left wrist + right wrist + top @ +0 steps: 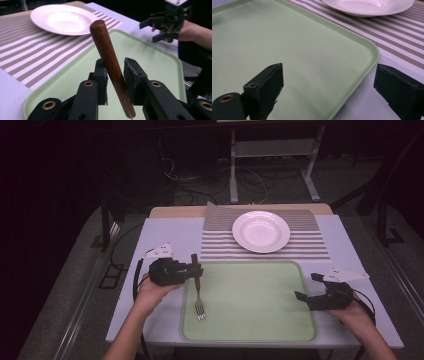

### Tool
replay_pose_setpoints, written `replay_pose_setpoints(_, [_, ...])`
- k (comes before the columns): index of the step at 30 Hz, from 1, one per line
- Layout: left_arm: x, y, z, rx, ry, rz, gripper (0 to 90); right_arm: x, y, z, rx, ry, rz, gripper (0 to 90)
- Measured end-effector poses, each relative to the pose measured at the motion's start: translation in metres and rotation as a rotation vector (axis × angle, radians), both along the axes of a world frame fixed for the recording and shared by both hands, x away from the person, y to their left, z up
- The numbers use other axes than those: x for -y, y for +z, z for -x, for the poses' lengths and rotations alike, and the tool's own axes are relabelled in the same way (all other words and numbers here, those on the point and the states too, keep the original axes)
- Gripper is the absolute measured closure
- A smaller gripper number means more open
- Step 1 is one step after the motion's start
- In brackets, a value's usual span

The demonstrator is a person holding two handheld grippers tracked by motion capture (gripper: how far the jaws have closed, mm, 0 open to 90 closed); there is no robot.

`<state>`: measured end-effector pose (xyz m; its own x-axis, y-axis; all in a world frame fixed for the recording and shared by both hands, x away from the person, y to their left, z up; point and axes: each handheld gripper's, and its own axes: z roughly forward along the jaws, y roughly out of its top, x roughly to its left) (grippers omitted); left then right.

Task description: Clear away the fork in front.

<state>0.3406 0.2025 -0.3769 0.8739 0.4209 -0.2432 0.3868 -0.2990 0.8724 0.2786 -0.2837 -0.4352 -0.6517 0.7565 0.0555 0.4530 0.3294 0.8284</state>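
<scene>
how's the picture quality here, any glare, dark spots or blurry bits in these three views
High view: the room behind the pale table is near black, and everything looks soft. Left gripper view: glare on the round white plate; the wooden-handled fork stays fairly sharp, while the near jaws blur. Right gripper view: evenly lit pale green tray, with the close black jaws soft-edged.
</scene>
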Motion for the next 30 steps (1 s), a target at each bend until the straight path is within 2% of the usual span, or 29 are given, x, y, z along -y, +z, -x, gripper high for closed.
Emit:
replay_pose_setpoints(2, [0.001,-0.007,-0.008,-0.023,0.014,-0.007,69.9,0.0,0.0,-0.001,-0.002,0.0,0.001,9.1])
replay_pose_setpoints(7, [0.008,-0.021,-0.019,-0.067,0.006,-0.05,66.6,0.0,0.0,-0.001,-0.004,-0.006,0.003,9.1])
replay_pose_setpoints(13, [0.011,-0.035,-0.022,-0.115,0.009,-0.048,64.2,0.0,-0.001,0.0,-0.003,0.002,0.014,9.2])
replay_pose_setpoints(30, [0.013,-0.049,-0.021,-0.166,0.012,-0.075,62.1,-0.004,-0.003,-0.001,-0.007,0.02,0.033,9.3])
